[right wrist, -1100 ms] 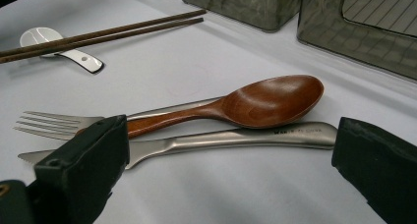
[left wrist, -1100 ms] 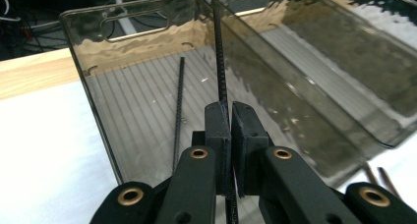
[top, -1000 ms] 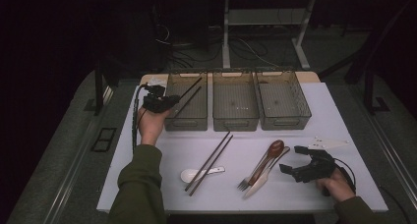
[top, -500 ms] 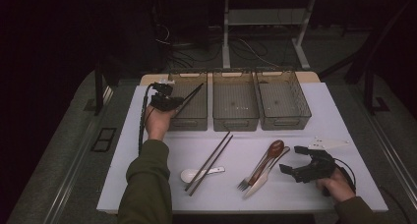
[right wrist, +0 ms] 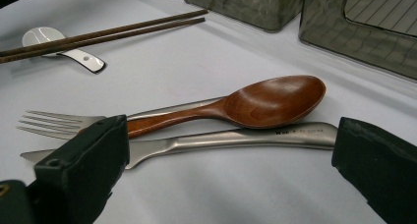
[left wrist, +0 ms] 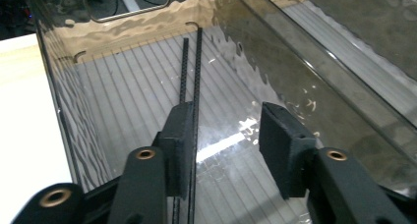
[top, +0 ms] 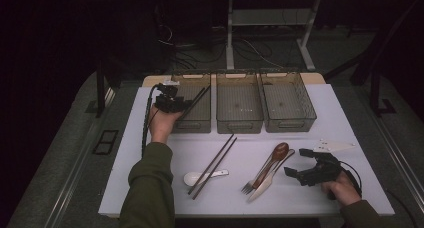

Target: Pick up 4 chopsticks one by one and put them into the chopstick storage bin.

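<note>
White table (top: 165, 188); left gripper (left wrist: 223, 130) jaws just parted beside textured black chopsticks (left wrist: 193, 71), ribbed clear bin (left wrist: 123, 101); right gripper (right wrist: 231, 170) agape.

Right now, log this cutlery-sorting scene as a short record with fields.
left gripper: over the leftmost clear plastic bin; jaws have just been opening, the pair of black chopsticks between them, lying against one pad, the other pad apart
right gripper: open, low over the white table, facing the cutlery pile
cutlery pile: brown wooden spoon, metal fork, metal knife
also on table: pair of brown chopsticks across a white ceramic spoon
other two bins: nothing in them
</note>
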`<move>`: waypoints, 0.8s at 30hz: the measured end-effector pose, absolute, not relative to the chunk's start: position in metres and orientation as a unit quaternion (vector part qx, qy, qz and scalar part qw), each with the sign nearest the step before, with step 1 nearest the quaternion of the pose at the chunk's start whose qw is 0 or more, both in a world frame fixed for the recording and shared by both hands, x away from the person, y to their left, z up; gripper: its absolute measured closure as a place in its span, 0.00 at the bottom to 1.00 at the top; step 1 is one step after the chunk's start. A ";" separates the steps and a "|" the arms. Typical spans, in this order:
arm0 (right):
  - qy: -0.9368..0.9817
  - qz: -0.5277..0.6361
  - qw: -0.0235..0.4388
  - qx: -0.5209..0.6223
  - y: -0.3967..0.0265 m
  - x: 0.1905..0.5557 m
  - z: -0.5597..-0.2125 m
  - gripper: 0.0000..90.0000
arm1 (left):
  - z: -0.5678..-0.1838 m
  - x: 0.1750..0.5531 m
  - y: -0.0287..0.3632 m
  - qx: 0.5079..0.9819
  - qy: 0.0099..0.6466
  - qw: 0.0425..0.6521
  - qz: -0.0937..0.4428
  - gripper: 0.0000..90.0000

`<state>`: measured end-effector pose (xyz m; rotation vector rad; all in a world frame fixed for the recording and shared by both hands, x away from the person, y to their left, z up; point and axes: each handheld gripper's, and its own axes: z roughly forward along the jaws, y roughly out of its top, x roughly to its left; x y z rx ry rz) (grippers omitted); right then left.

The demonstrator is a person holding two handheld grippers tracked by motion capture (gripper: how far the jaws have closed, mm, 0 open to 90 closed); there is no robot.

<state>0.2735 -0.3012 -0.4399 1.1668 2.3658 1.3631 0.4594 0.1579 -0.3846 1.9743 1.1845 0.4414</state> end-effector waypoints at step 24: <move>0.792 0.458 0.088 0.395 -0.302 0.274 -0.439 0.01 | -0.352 0.400 0.138 0.794 0.394 0.429 0.174 0.35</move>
